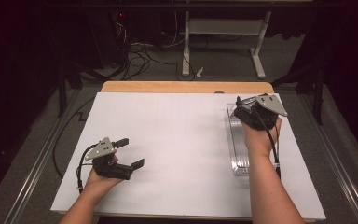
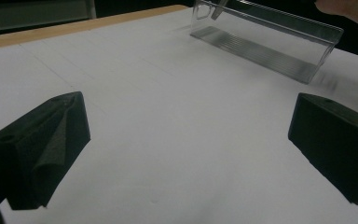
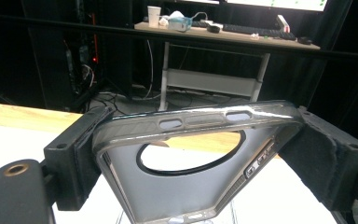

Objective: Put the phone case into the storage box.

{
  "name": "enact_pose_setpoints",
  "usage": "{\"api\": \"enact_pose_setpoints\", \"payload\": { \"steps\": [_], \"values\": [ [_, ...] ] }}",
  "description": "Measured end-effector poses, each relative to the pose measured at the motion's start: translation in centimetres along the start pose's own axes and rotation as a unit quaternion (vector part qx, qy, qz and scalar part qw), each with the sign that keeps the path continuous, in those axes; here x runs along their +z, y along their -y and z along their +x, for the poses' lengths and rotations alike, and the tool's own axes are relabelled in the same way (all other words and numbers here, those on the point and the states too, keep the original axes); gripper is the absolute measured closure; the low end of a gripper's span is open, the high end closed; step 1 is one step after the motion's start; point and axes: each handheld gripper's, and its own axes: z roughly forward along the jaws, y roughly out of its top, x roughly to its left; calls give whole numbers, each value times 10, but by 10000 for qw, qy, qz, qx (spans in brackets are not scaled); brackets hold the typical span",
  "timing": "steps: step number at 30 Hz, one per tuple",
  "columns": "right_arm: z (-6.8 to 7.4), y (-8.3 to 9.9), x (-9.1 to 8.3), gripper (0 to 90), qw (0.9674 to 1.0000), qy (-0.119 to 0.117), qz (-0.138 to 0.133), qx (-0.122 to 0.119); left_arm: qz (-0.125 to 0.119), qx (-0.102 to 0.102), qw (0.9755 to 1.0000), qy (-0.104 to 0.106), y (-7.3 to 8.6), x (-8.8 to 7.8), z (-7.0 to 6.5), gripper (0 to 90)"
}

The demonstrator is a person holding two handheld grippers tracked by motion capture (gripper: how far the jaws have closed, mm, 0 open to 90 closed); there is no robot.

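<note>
Phone case held over the clear tray

Nearest us, our left gripper (image 1: 127, 153) rests with jaws wide, bare paper between it and the clear tray (image 1: 237, 154); at the tray's far end our right gripper (image 3: 191, 154) clamps the phone case (image 3: 191, 186).

White-covered tabletop with one clear tray

The tabletop (image 1: 186, 87) is light wood, showing as a bare strip along its far edge; a white sheet (image 1: 177, 149) covers nearly all the rest. A clear plastic tray (image 1: 240, 154), long and narrow with a ribbed floor, lies directly on the sheet near the right side, its length running from near edge toward far edge. Faint pencil lines cross the sheet.
</note>
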Motion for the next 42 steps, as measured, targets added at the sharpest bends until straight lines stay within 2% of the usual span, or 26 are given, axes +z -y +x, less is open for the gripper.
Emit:
{"api": "enact_pose_setpoints", "payload": {
  "steps": [13,23,33,38,42],
  "values": [
    [3,3,20,136,9990,247,307,216,-5,-2,10000,36,0,0,-1,2],
    [8,8,32,135,9976,420,473,289,-38,-15,10000,52,0,-1,-1,2],
    [15,5,40,135,9966,554,534,294,-22,3,10000,73,0,-1,-1,2],
    [18,7,44,134,9962,619,573,200,-24,0,10000,75,0,-1,-1,2],
    [18,7,46,134,9959,665,558,272,-35,1,10000,78,0,-1,-1,2]
  ]
}}
